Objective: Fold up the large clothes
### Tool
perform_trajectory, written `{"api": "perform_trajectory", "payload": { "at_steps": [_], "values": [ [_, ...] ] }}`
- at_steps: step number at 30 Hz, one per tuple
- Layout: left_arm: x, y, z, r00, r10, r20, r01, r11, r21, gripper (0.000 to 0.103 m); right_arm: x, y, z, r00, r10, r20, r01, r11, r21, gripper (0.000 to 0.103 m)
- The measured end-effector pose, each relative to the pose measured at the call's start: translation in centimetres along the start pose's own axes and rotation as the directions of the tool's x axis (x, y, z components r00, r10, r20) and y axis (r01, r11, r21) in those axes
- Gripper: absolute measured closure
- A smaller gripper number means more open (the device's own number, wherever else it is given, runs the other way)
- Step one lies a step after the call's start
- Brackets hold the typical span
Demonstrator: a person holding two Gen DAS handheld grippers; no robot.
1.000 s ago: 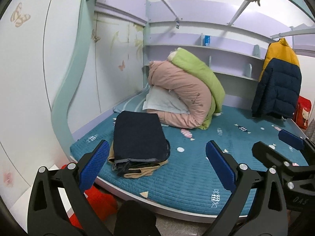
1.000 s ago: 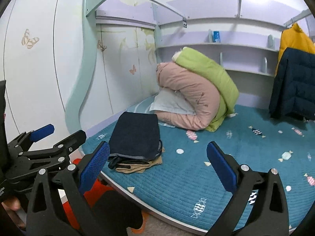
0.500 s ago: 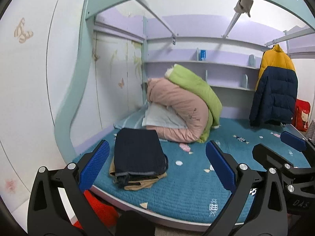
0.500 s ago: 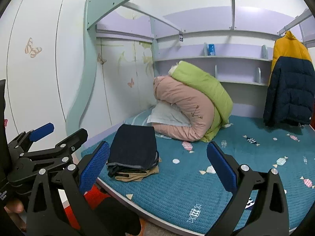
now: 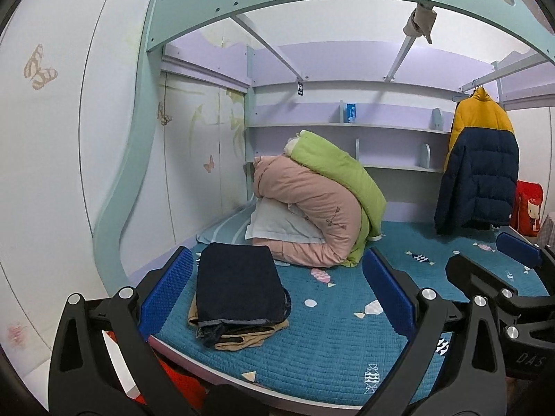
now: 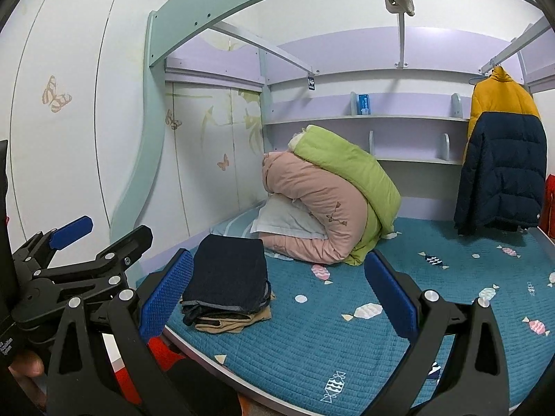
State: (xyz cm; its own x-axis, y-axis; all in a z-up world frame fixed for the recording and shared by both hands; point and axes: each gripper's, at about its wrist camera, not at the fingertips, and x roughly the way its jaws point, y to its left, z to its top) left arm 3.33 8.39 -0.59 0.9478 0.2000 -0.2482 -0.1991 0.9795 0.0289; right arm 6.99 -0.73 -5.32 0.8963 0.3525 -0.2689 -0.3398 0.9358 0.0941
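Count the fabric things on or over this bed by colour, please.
Dark navy folded garment: 1
Tan folded garment: 1
Pink quilt: 1
Green quilt: 1
White pillow: 1
Yellow and navy jacket: 1
Total: 6

Folded clothes lie on the mattress before rolled bedding; jacket right.

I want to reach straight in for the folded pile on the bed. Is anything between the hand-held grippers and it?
Nothing visible. The folded pile lies near the mattress edge, with open air between it and both open hand-held grippers, left and right. The rolled quilts sit behind it.
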Motion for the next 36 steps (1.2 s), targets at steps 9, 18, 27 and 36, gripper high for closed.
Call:
{"api": "perform_trajectory", "payload": {
  "at_steps": [9, 18, 27, 36],
  "values": [
    [0.3, 0.05, 0.16, 1.0, 0.008, -0.005, -0.008, 1.0, 0.005, 0.005, -0.13, -0.24, -0.11, 1.0, 0.0, -0.001, 0.0, 1.0, 0.004, 0.007],
    [0.13, 0.18, 0.2, 1.0, 0.009, 0.003, -0.009, 1.0, 0.002, 0.005, 0.01, -0.45, -0.07, 1.0, 0.008, -0.007, -0.008, 1.0, 0.01, 0.007],
    [0.31, 0.43, 0.24, 1.0, 0.014, 0.004, -0.014, 1.0, 0.003, 0.005, 0.26, -0.52, 0.16, 1.0, 0.01, -0.008, -0.01, 1.0, 0.012, 0.007],
    [0.33, 0.43, 0.24, 1.0, 0.014, 0.005, -0.014, 1.0, 0.004, 0.005, 0.36, -0.59, 0.23, 1.0, 0.011, -0.012, -0.011, 1.0, 0.013, 0.007]
  ]
}}
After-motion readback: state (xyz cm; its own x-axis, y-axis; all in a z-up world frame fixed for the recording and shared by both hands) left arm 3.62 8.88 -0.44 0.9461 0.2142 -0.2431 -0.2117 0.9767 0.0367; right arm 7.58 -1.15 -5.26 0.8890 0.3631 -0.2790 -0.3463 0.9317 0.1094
